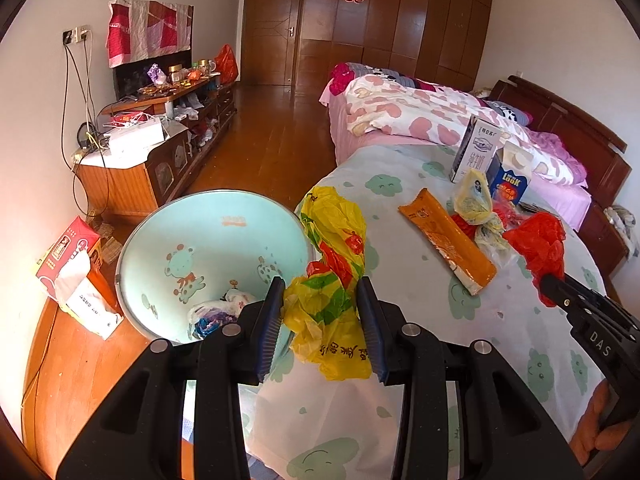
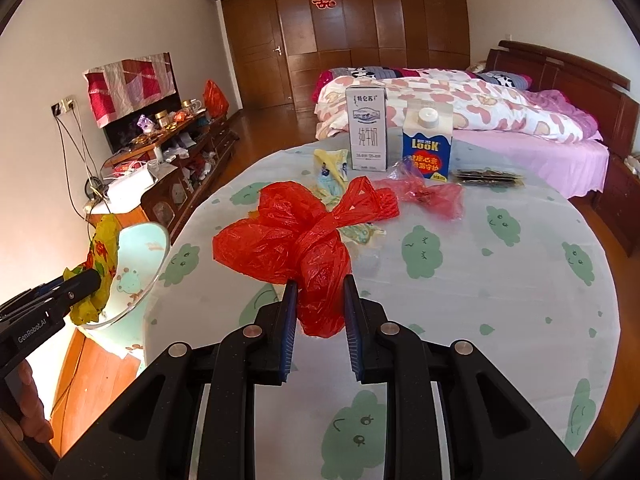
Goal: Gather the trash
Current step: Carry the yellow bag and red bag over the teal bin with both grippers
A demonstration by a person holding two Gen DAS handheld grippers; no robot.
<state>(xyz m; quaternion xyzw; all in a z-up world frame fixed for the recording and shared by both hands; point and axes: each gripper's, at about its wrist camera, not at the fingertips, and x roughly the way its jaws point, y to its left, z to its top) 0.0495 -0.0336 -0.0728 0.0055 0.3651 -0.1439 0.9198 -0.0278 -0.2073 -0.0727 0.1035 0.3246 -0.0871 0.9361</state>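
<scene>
Yellow bag (image 1: 328,280) in left tongs (image 1: 320,292); red bag (image 2: 296,248) in right tongs (image 2: 320,292).

Light: daylight is filling the room brightly in both views, coming from the near left.
Glare: the left wall (image 1: 28,128) is washing out to pinkish white; the floor (image 1: 256,136) is shining.
Shadows: soft ones are lying under the red bag (image 2: 288,240) on the table (image 2: 500,300).
Distortion: straight lines are bowing; black corners are vignetting each frame.
Focus: near fingers are staying sharp; edges are smearing slightly.
</scene>
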